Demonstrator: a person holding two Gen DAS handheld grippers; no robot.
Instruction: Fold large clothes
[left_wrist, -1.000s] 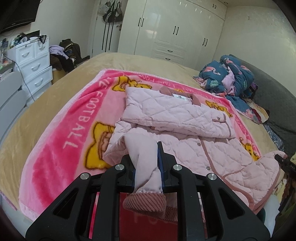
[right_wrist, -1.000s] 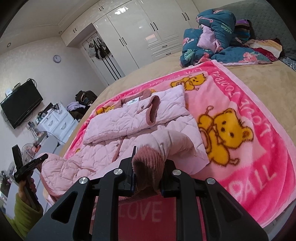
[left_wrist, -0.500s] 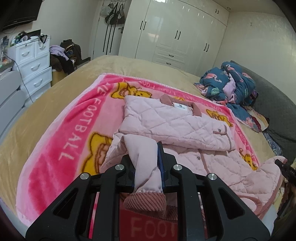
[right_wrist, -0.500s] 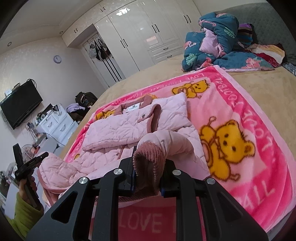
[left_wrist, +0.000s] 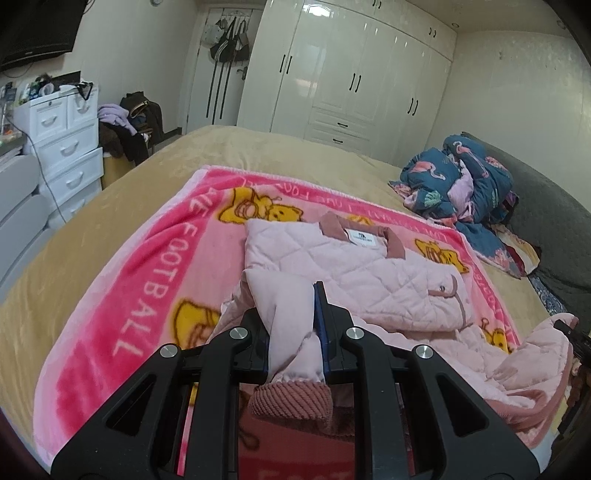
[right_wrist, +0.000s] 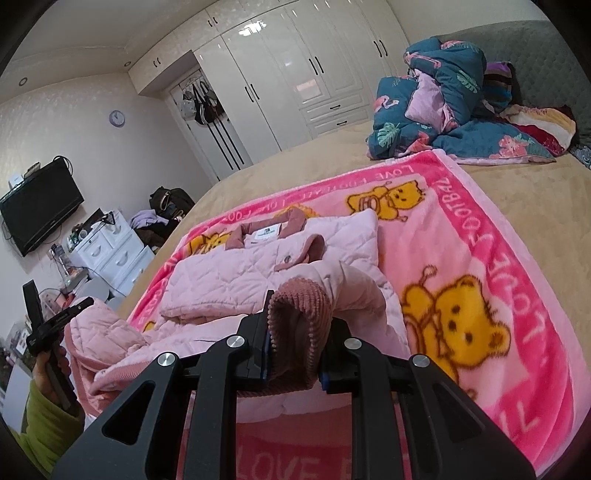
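1. Left tool (left_wrist: 291, 332): jaws closed on the jacket's (left_wrist: 354, 273) pale pink sleeve just above its ribbed cuff (left_wrist: 291, 402). The cuff hangs out behind the jaws, toward the camera.
2. Jacket: pink quilted, lying on the pink bear blanket (left_wrist: 147, 280) on the bed (left_wrist: 92, 206). Collar and label at the far end. One panel is already folded across the chest. The near hem bunches up off the blanket edge.
3. Right tool (right_wrist: 295, 339): jaws closed on a ribbed cuff (right_wrist: 299, 317); the thick cuff fills the gap between them. The sleeve behind it arches up off the jacket body.
4. Far left in the right view, the left tool (right_wrist: 48, 325) shows in a hand with a green sleeve, beside the bunched hem.
5. Risk, left: the grip sits on smooth padded cloth above the cuff. A hard pull could slide the sleeve out.
6. Risk, both: carrying the sleeves unevenly would likely drag the folded panel open or skew the jacket on the blanket.
7. Risk, hem: the bunched near corner, if left, would probably end up as a lump inside the fold.
8. Risk, blanket: the plush may ride along with the jacket and wrinkle under it.
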